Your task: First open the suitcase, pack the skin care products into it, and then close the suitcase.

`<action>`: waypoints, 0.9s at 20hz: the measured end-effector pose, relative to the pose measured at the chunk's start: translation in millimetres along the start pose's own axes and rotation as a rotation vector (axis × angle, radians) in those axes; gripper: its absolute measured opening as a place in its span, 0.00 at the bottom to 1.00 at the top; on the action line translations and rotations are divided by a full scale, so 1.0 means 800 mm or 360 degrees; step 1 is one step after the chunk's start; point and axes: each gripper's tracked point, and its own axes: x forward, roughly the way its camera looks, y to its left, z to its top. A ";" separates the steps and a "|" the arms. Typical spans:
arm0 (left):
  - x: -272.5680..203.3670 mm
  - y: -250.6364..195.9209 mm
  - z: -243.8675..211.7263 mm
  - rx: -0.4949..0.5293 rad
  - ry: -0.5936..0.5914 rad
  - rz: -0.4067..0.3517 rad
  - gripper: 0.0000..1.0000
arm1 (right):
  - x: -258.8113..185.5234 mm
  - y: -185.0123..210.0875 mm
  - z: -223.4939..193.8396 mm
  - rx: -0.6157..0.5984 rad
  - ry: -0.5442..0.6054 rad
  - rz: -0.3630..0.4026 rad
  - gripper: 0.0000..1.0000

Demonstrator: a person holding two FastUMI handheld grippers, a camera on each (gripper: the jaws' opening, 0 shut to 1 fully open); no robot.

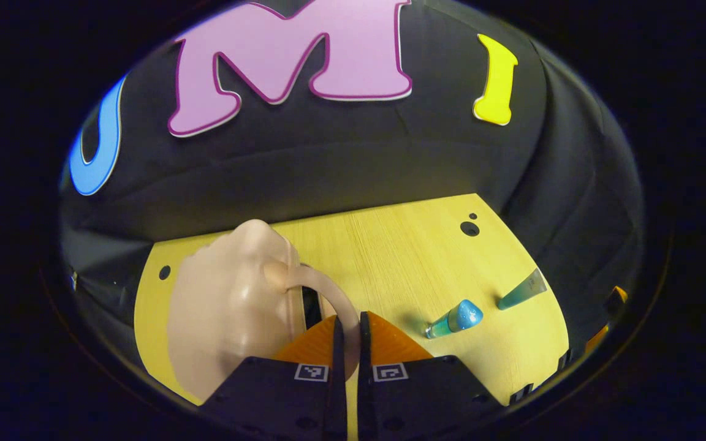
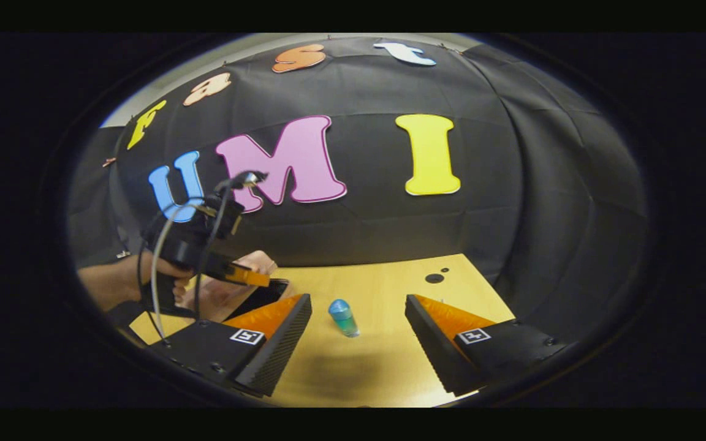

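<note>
On the wooden table (image 1: 402, 257) by the black cloth wall, the pink suitcase (image 1: 224, 306) stood at the left. The left tool (image 1: 348, 334) pinched its curved handle (image 1: 334, 297). The right tool (image 2: 359, 318) was spread wide; between its fingers a blue-capped tube (image 2: 344, 317) lay, cap pointing toward the wall.

No readable text, label, brand or number, square coded markers on hand-held gripper fingers (image 1: 312, 372)

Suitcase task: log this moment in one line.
left gripper shut on suitcase handle | right gripper open, facing tube | suitcase on table
</note>
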 end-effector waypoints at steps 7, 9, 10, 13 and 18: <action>-0.121 0.184 0.055 0.0026 -0.0072 0.0118 0.12 | 0.003 0.051 -0.009 -0.0039 0.0017 0.0077 0.98; -0.137 0.231 0.055 0.0010 -0.0079 0.0139 0.12 | 0.000 0.064 -0.010 -0.0020 0.0016 0.0057 0.97; -0.140 0.258 0.054 -0.0010 -0.0090 0.0146 0.12 | -0.002 0.071 -0.011 -0.0017 0.0016 0.0050 0.97; -0.142 0.364 0.041 -0.0023 -0.0100 0.0283 0.12 | -0.005 0.086 -0.016 -0.0053 0.0021 0.0013 0.98; -0.124 0.523 -0.012 -0.0027 -0.0023 0.0499 0.10 | 0.005 0.101 -0.041 -0.0068 0.0074 -0.0079 0.98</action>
